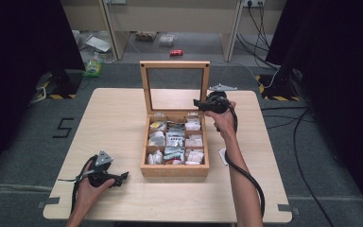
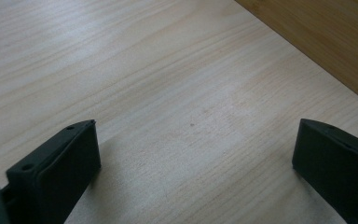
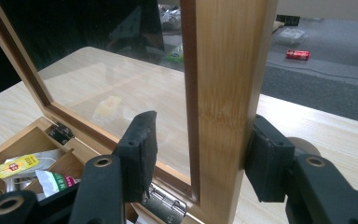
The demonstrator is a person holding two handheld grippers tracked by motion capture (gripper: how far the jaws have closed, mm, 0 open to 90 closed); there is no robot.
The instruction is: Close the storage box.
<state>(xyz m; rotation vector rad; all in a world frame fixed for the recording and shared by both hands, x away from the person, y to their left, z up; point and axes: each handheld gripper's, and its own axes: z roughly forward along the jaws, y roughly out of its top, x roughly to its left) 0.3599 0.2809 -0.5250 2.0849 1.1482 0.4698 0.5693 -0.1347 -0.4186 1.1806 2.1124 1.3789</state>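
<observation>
At the table's middle stands the wooden tea box (image 1: 174, 168), its glass-paned lid (image 1: 174, 65) raised upright, packets of tea bags (image 1: 175, 140) sorted in the compartments. The right gripper (image 1: 199, 103) is up at the lid's right-hand frame post (image 3: 228, 93); the jaws straddle that post, one pad on the outer side sitting against the wood, the inner pad just off it beside the glass, so a firm grip cannot be called. Down at the near left, the left gripper (image 1: 123, 178) rests on the table (image 2: 144, 70), jaws spread wide, bare wood between them.
</observation>
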